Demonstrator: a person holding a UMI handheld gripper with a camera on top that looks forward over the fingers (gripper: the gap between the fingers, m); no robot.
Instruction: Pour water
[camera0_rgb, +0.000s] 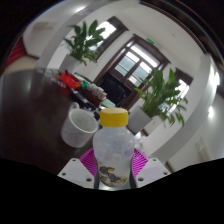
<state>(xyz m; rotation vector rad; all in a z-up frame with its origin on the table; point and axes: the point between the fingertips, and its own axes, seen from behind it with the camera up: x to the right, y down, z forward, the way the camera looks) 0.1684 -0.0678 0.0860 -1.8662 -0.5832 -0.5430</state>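
A clear plastic water bottle (114, 152) with a yellow cap (114, 117) and a printed label stands upright between my fingers. My gripper (113, 163) is shut on it, with the magenta pads (89, 160) pressing on both sides. A white cup (77, 127) stands on the dark table (30, 120) just ahead and to the left of the bottle, its mouth facing up. The view is tilted.
Two large green potted plants (85, 42) (162, 97) stand beyond the table. Red and mixed items (80, 88) lie at the table's far side. A dark-framed window (132, 66) is in the back wall.
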